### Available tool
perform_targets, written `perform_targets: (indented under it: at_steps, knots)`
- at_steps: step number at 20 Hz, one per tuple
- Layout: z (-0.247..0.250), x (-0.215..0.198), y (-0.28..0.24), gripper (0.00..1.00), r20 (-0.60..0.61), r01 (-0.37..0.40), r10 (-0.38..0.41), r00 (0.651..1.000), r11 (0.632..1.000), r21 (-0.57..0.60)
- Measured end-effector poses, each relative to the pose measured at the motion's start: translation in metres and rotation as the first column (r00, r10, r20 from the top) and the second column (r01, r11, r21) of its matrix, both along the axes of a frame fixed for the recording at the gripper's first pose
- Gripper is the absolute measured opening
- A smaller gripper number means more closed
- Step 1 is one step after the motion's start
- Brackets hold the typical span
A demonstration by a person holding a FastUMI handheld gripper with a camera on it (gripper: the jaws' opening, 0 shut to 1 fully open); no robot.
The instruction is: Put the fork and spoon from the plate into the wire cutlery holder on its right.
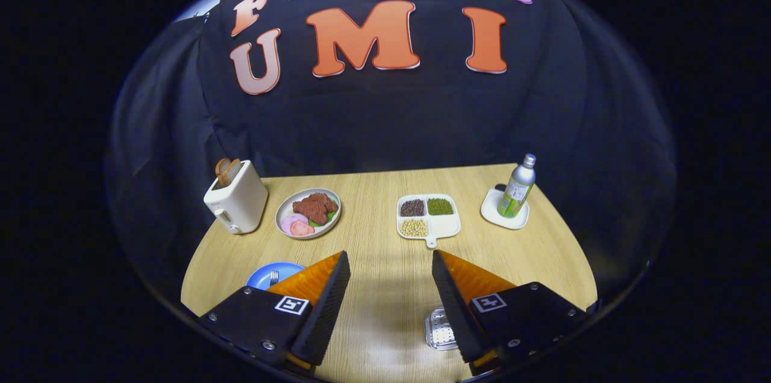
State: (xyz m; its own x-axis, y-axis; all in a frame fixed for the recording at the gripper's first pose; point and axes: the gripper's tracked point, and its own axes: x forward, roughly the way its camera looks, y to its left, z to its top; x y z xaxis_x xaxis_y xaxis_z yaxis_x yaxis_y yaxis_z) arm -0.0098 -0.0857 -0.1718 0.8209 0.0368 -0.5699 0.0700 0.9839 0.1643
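The gripper [390, 286] is hovering released over the table [385, 238], nothing grasped, the fork [274, 277] lying on the blue plate [265, 274] lower left, the wire holder [438, 330] waiting

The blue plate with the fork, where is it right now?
In the gripper view, the blue plate sits on the table's near left, partly hidden behind the open gripper's left finger, in front of the toaster.

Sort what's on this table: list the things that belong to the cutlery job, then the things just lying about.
Job:
blue plate
fork on it
wire cutlery holder, partly behind the right finger
tongs, open and holding nothing

Lying about:
toaster
meat plate
divided bean tray
bottle on its white coaster
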Motion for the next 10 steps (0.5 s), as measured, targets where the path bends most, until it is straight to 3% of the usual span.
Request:
perform_targets:
  at_steps: [6,10]
  knots:
    - [0.051,0.01,0.044,0.83,0.219,0.018,-0.014,0.976,1.0,-0.013]
    - [0.066,0.012,0.069,0.83,0.283,0.021,-0.011,0.959,0.999,-0.032]
